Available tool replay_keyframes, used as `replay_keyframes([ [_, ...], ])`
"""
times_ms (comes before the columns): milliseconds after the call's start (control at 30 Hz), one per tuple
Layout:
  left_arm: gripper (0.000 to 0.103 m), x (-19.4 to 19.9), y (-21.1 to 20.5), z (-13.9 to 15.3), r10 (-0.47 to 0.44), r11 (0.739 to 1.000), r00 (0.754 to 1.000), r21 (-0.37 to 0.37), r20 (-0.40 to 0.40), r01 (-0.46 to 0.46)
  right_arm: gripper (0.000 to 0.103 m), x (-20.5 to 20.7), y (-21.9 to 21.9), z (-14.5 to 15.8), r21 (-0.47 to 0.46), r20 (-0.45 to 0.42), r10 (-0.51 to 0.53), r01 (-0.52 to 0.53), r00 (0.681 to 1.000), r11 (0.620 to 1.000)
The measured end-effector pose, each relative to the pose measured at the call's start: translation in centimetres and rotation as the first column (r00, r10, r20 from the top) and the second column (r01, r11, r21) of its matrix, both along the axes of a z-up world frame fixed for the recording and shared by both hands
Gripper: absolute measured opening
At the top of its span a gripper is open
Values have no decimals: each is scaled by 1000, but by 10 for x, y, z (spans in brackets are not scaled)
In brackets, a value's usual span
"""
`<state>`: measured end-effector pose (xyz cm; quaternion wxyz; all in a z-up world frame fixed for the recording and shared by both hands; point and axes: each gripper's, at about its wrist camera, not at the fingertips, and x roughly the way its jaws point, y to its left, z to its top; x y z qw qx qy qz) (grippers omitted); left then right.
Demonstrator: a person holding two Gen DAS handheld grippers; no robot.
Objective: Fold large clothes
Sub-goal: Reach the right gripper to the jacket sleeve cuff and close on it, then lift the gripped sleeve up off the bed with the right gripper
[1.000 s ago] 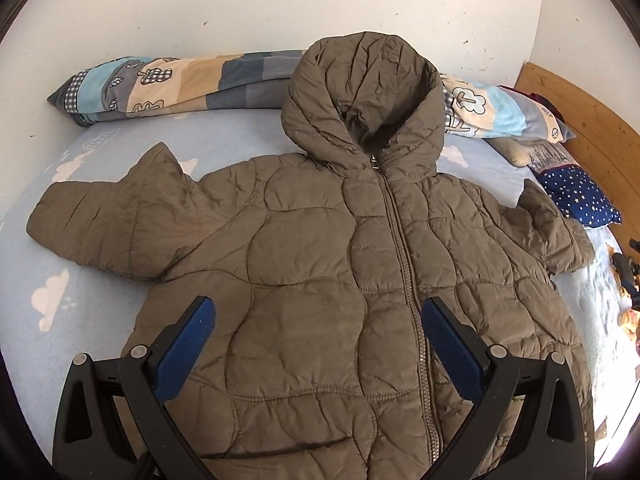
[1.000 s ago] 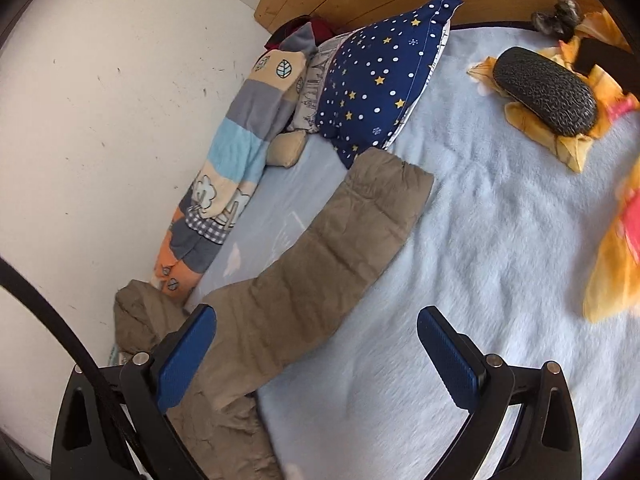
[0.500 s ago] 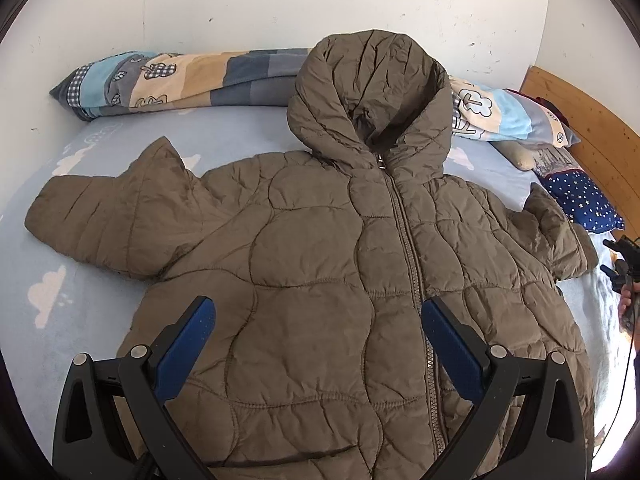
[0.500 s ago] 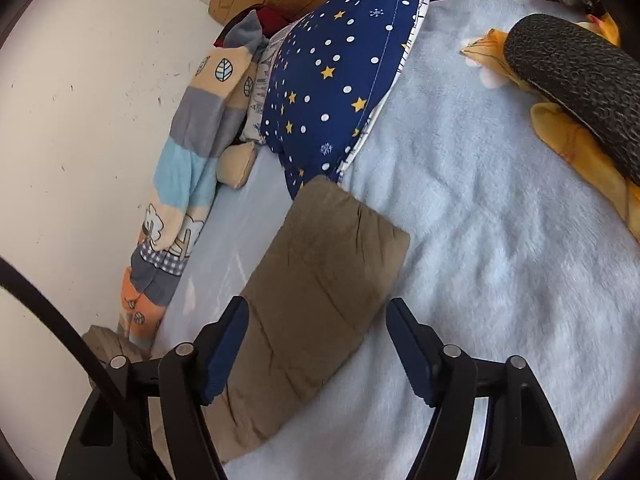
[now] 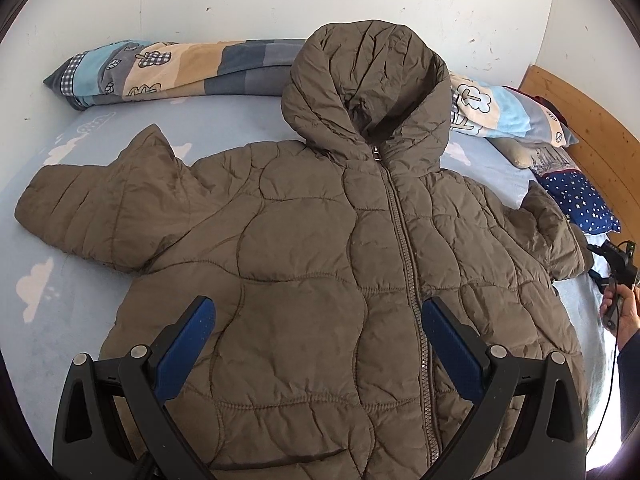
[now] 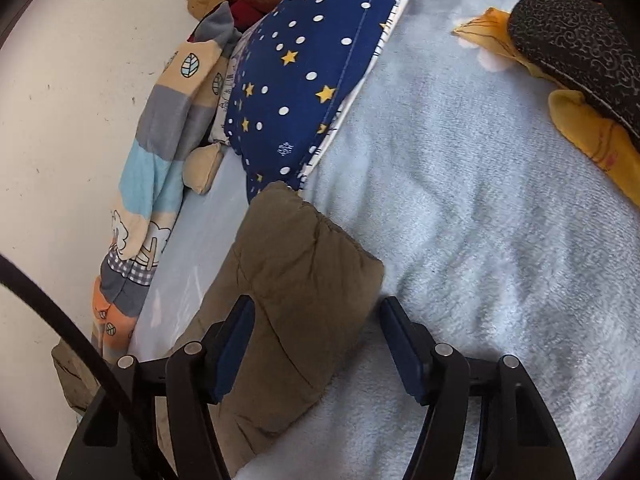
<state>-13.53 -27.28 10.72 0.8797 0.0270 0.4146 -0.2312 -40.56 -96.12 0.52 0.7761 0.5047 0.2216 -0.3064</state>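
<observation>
Bedding in pale blue covers the whole surface: a light-blue sheet (image 5: 248, 128) with white cloud prints under my left camera, a fluffier pale-blue blanket (image 6: 500, 240) under my right. White wall (image 5: 240, 0) runs along the far side, and a wooden headboard (image 5: 592, 120) closes off one end. A striped patchwork quilt (image 5: 192, 68) is rolled up along the wall, and a navy star-print pillow (image 6: 320, 72) leans near the headboard.

My left view takes in the brown quilted jacket (image 5: 320, 260) lying flat, front up, zipped, hood toward the wall, both sleeves spread outward. My left gripper (image 5: 316, 344) hangs over the lower front with its jaws wide apart and nothing between the pads. At the right edge of that view a hand (image 5: 618, 308) holds the handle of my other tool just beside the far sleeve.

My right view shows only that sleeve's cuff end (image 6: 296, 280), its tip just touching the star pillow's corner. My right gripper (image 6: 316, 344) straddles it; its jaws have just been closing, the sleeve lies between them, the left pad at the fabric and the right pad apart from it, so no grasp is made. This view alone shows a dark patterned case (image 6: 580, 48) lying on a yellow cloth (image 6: 580, 124) across the blanket.
</observation>
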Motion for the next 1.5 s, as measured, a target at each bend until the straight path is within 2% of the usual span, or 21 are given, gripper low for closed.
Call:
replay_keyframes([
  [33, 103, 0, 0, -1, 1, 1000, 1000, 0, -2, -1, 70, 3, 0, -1, -7, 7, 6, -6, 1000, 1000],
  [100, 103, 0, 1, -2, 5, 1000, 1000, 4, -1, -5, 58, 7, 1, -3, -25, 11, 22, -22, 1000, 999],
  [133, 103, 1, 1, -2, 7, 1000, 1000, 8, -1, -6, 37, 9, 2, -4, -36, 11, 27, -27, 1000, 999],
  [167, 103, 2, 1, -2, 10, 1000, 1000, 5, -4, -10, 24, 9, 3, -5, -39, 22, 33, -32, 999, 999],
  [267, 103, 1, 3, 0, 14, 1000, 1000, -16, -11, -14, 21, 6, 6, 4, -64, 40, 17, -15, 999, 998],
  [300, 103, 0, 3, 1, 11, 1000, 1000, -19, -9, -11, 20, 5, 8, 12, -99, 102, 23, -13, 995, 995],
  [433, 103, -4, 4, 4, 8, 1000, 1000, -13, 11, -8, 19, -9, 17, 56, -194, 153, -2, 32, 988, 980],
  [567, 103, -6, 6, 8, 12, 1000, 1000, -21, 22, -12, 19, -30, 26, 100, -242, 240, -37, 97, 970, 966],
  [733, 103, -7, 8, 10, 17, 1000, 999, -23, 28, -17, 19, -37, 49, 154, -319, 304, -8, 109, 953, 942],
  [933, 103, -6, 15, 16, 28, 999, 999, -38, 37, -27, 19, -24, 103, 223, -414, 355, 123, 38, 927, 910],
  [1133, 103, -9, 26, 21, 28, 999, 998, -40, 56, -26, 19, 6, 182, 286, -510, 379, 294, -67, 878, 858],
  [1333, 103, -11, 39, 26, 26, 998, 998, -56, 52, -24, 19, 61, 271, 317, -583, 321, 483, -232, 815, 779],
  [1500, 103, -14, 53, 32, 41, 997, 997, -74, 58, -36, 18, 118, 355, 319, -618, 255, 638, -386, 726, 685],
])
